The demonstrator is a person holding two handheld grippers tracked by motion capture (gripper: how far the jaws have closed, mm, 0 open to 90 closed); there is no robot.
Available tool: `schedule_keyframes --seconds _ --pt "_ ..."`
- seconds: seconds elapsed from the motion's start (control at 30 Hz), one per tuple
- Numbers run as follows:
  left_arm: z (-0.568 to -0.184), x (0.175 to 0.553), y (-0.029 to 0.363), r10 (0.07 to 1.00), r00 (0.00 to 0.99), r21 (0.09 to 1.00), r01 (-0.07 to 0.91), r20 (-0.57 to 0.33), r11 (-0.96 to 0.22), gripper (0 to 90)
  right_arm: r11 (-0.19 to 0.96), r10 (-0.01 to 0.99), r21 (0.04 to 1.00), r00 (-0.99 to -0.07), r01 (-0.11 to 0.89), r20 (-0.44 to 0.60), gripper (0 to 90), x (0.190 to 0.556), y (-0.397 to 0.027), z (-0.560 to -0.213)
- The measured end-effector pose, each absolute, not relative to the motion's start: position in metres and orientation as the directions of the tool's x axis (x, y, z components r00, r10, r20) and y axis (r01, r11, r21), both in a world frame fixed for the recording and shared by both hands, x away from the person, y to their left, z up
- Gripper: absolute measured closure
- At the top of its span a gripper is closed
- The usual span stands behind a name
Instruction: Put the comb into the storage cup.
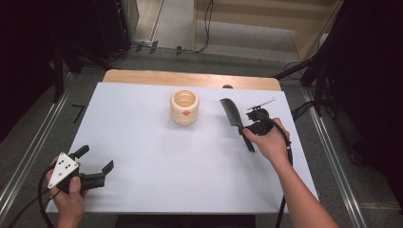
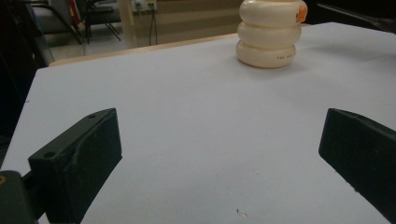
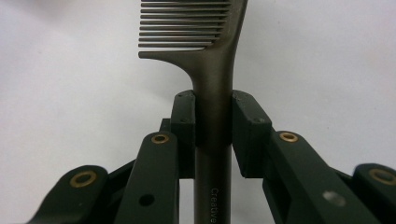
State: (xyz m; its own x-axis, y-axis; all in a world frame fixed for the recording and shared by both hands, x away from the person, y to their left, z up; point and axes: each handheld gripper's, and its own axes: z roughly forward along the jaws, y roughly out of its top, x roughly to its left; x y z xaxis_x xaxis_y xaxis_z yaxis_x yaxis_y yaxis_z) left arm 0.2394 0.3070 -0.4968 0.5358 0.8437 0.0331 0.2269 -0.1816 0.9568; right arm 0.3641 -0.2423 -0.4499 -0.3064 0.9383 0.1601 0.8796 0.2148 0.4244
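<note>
A black comb [image 1: 235, 119] lies angled over the right part of the white table, and my right gripper [image 1: 256, 124] is shut on its handle. The right gripper view shows both pads [image 3: 184, 122] pressed against the comb handle [image 3: 214, 107], with the teeth pointing left at the top. A cream ribbed cup [image 1: 184, 107] with an orange spot stands upright at the table's middle back; in the left gripper view this cup [image 2: 269, 32] is far ahead. My left gripper [image 1: 97, 161] rests at the near left corner, jaws wide apart with nothing between them.
The white board [image 1: 157, 166] covers a wooden table [image 1: 190, 78] whose far edge shows. A thin metal rod [image 1: 261, 104] lies just beyond the right gripper. Black stands and cables ring the table on the floor.
</note>
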Motion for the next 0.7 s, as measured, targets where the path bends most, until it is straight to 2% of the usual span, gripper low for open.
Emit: schedule_keyframes --seconds 0.7 --pt "-0.497 0.239 0.307 0.843 0.537 0.956 0.224 0.039 -0.187 0.0 0.159 0.912 0.578 -0.343 0.801 0.225 70.3 0.347 -0.235 -0.436"
